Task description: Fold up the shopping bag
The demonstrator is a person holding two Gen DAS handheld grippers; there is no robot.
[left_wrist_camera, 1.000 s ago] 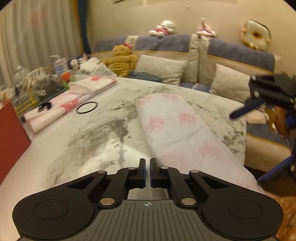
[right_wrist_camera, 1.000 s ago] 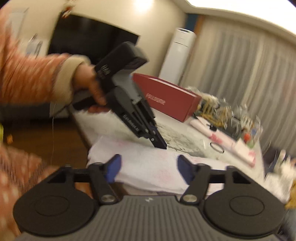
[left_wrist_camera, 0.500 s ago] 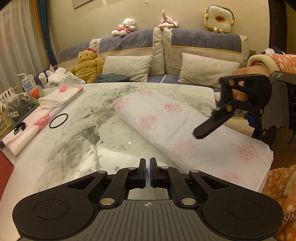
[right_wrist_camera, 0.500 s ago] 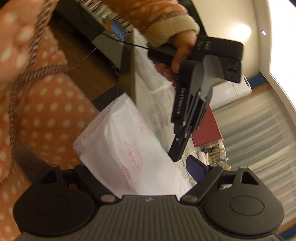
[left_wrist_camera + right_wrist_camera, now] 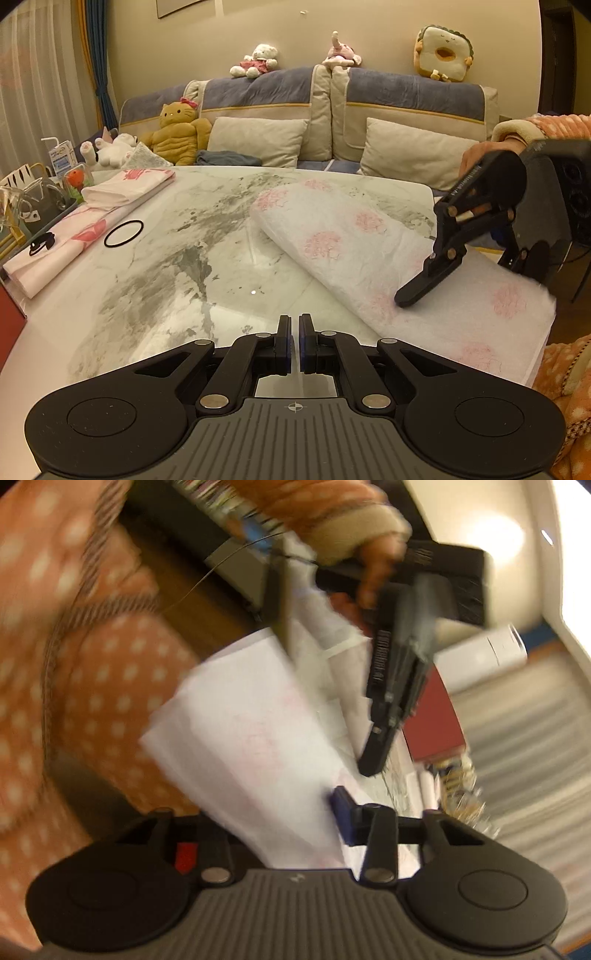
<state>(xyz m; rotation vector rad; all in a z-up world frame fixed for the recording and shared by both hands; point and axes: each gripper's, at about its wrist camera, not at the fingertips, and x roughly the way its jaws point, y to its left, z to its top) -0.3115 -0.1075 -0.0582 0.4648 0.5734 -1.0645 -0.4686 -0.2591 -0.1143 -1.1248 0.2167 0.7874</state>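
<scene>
The shopping bag [image 5: 354, 251], white with pink flowers, is seen lying as a long flat band slanting across the marble bench [image 5: 177, 266], its near end overhanging the bench edge beside the person's lap. The left gripper [image 5: 294, 347] is held low over bare marble, its jaws clenched on nothing. The right gripper [image 5: 476, 254] is set at the overhanging end, one finger above the cloth; its own view, though blurred, shows the bag [image 5: 258, 760] between wide-spread jaws, not yet pinched. A grasp of that end is judged to be in hand; closing on the layers together would be called for next. Open marble lies left of the bag, whereas a black ring [image 5: 123, 233] and folded cloths [image 5: 122, 188] crowd the far left side.
</scene>
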